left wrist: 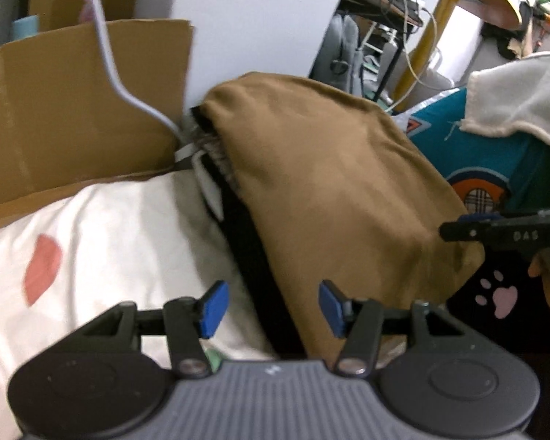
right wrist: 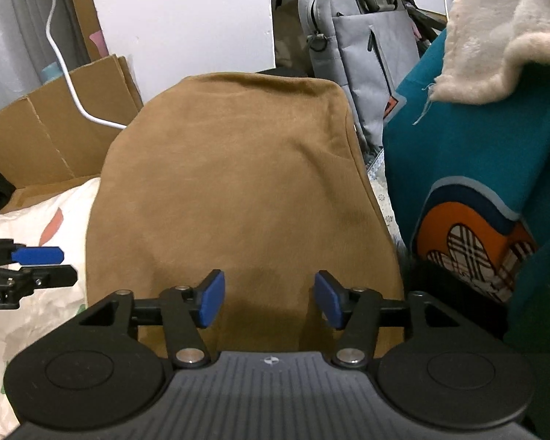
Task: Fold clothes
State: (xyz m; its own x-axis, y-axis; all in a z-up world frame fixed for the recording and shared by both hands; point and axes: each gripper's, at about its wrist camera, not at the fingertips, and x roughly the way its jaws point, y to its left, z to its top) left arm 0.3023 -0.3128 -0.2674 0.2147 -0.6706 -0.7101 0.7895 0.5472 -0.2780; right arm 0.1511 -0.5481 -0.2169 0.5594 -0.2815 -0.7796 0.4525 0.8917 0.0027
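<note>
Left wrist view: the left gripper (left wrist: pixel 271 308) hangs with its jaws apart and nothing between the blue pads; below the gap lie the left edge of the tan garment (left wrist: pixel 330 190) and a black layer (left wrist: pixel 253 256) under it. The tan garment is the landmark. It looks folded into a rounded block on a white sheet with pink marks (left wrist: pixel 91 242). To its left stands a cardboard box (left wrist: pixel 73 110); behind and to its right sits a teal printed cloth (left wrist: pixel 487 168) with a cream fleece (left wrist: pixel 524 91) on top. The right gripper's finger pokes in at the garment's right edge.

Right wrist view: the right gripper (right wrist: pixel 267 302) is also parted and empty, poised over the near edge of the tan garment (right wrist: pixel 238 183). The left gripper (right wrist: pixel 36 264) shows at the garment's left. A grey backpack (right wrist: pixel 363 55) stands behind it.

Judgement: the fold seems made, and the step is likely to tidy or grasp the block. To do it well, both jaws should meet the near corners level with each other, pinching all layers together so the fold does not slip open, and keep clear of the teal cloth.
</note>
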